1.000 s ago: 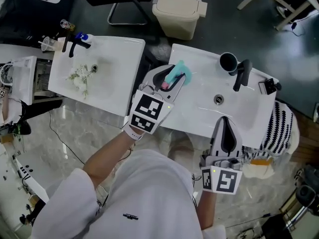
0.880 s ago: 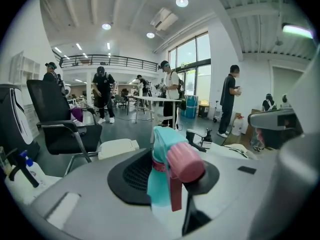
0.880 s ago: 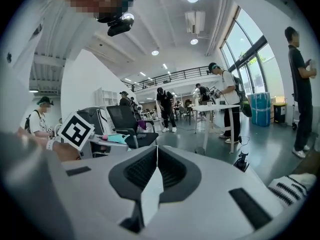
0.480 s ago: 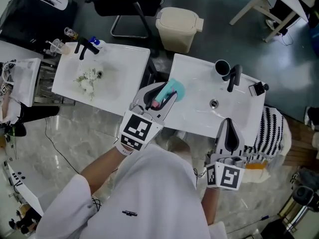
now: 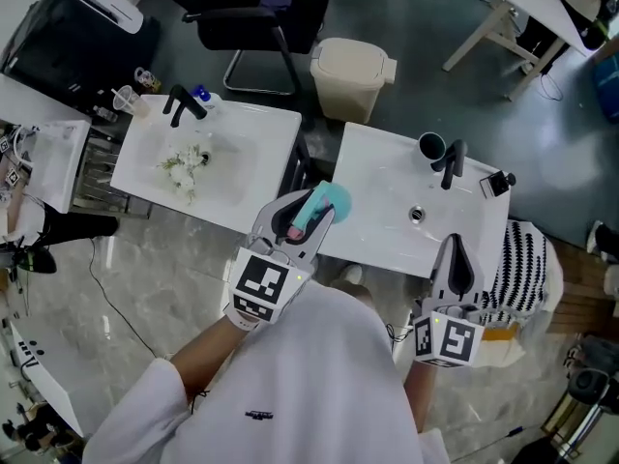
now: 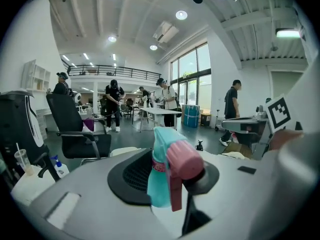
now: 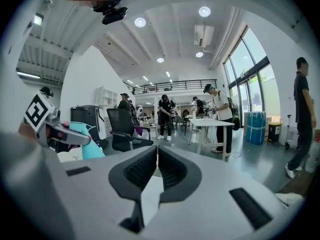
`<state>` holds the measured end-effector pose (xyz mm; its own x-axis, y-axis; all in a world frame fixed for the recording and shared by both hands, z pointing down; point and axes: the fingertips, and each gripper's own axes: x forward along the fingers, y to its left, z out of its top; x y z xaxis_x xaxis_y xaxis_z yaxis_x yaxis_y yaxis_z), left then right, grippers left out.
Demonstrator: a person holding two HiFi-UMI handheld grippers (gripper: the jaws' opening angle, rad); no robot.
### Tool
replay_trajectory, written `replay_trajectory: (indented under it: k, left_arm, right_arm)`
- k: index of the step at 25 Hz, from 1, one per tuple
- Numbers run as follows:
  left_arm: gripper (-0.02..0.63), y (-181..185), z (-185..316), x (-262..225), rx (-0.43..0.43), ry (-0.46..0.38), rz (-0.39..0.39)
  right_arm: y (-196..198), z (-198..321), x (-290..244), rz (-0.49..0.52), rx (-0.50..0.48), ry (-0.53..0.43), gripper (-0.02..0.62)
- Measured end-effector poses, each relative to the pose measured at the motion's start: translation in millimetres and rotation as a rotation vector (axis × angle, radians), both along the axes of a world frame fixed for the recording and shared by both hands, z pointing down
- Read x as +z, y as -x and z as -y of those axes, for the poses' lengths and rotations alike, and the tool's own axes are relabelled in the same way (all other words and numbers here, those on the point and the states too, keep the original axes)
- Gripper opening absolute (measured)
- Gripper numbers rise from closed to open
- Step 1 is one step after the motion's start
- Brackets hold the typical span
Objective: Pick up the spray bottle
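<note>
The spray bottle [image 5: 326, 201] has a teal body and a pink trigger head. My left gripper [image 5: 302, 215] is shut on it and holds it in the air over the gap between the two sinks. In the left gripper view the spray bottle [image 6: 159, 179] stands upright between the jaws, pink head [image 6: 183, 162] turned to the right. My right gripper [image 5: 456, 262] hangs shut and empty near the front edge of the right sink [image 5: 377, 184]. In the right gripper view the right gripper [image 7: 157, 167] has its jaws together, and the teal bottle [image 7: 93, 145] shows at the far left.
A left sink [image 5: 253, 159] holds pale scraps by its drain and a black tap [image 5: 182, 102]. The right sink has a black tap [image 5: 451, 163] and a dark cup [image 5: 431, 146]. A beige bin [image 5: 352, 78], an office chair [image 5: 259, 15] and a striped cloth [image 5: 527, 259] surround them.
My left gripper has lifted the bottle off the right sink's left corner and drawn it back and leftward. My right gripper has risen slightly, still shut.
</note>
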<state>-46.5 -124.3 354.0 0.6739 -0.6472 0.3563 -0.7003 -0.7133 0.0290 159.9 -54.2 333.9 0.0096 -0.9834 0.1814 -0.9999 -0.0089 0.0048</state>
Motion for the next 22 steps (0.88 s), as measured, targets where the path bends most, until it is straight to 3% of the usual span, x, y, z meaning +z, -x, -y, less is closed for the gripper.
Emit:
replay_trajectory:
  k: [22]
  left_arm:
    - [0.137,-0.5,-7.9,-0.8,0.004,0.011,0.002]
  right_arm:
    - [4.2,-8.4,3.9,-0.017,-0.021,0.019,0.006]
